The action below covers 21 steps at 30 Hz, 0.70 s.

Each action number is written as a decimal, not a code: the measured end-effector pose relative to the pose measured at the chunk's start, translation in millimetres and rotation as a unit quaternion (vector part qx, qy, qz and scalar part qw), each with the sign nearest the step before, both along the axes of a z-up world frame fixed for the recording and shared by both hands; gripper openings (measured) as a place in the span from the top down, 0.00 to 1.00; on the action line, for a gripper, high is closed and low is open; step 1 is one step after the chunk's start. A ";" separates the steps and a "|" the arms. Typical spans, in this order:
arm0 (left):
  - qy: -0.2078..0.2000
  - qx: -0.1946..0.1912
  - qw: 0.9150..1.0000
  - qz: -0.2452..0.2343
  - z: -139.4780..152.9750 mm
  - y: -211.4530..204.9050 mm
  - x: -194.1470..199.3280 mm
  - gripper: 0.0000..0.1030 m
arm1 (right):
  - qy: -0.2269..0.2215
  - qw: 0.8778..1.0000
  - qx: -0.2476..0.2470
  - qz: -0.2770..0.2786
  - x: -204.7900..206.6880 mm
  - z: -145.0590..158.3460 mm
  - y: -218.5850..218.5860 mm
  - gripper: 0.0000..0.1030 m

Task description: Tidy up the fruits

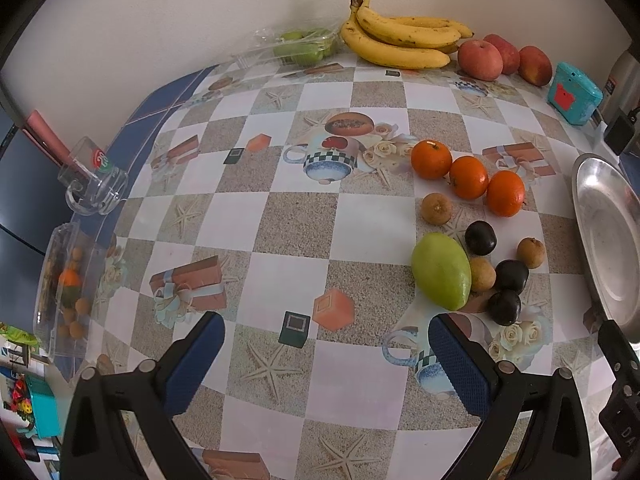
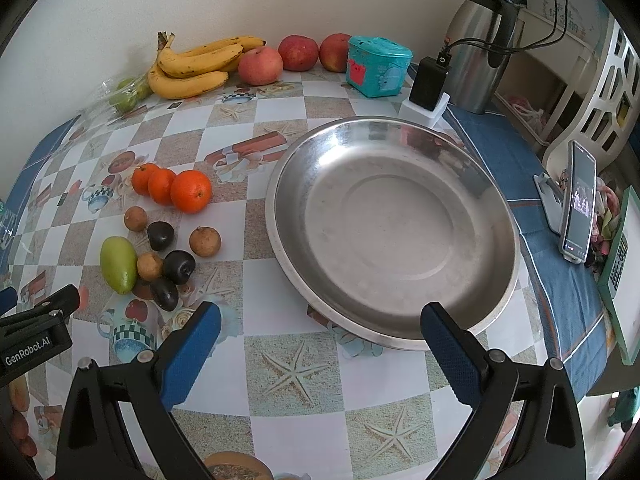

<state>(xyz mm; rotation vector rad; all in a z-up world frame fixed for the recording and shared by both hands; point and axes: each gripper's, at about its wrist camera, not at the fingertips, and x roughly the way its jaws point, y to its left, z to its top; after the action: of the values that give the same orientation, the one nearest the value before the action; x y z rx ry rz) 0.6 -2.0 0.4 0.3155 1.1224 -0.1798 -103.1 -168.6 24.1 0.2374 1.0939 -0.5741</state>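
Soft even daylight, bright and diffuse, faint short shadows under the oranges [image 1: 466, 176], dull sheen on the metal plate [image 2: 496, 200], strong fisheye bend, dark vignetted corners, slight softness at the edges.

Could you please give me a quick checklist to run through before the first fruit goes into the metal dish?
1. Left gripper open and holding nothing: ok.
2. Right gripper open and holding nothing: ok.
3. Metal dish has no fruit in it, room to receive: ok.
4. Green mango close ahead of the left gripper, top unobstructed: ok.
5. Space around the mango for the fingers: not ok, a brown fruit and a dark plum crowd its right side.
6. Fruit firmness: cannot tell.
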 end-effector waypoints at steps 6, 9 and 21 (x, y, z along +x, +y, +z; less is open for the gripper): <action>0.000 0.000 1.000 0.001 0.3 0.0 -0.1 0.00 | -0.001 1.000 0.001 0.001 -0.1 -0.3 -0.4 0.03; 0.000 0.000 1.000 0.000 0.3 0.0 0.0 0.00 | -0.001 1.000 0.002 0.001 0.0 -0.2 -0.4 0.03; 0.000 0.000 1.000 0.000 0.3 1.5 0.8 0.00 | 0.000 1.000 0.002 0.001 0.1 -0.1 -0.7 0.03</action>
<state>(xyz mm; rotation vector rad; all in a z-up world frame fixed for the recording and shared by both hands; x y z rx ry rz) 1.3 -0.5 0.7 0.3161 1.1234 -0.1793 -103.0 -169.3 24.0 0.2394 1.0943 -0.5703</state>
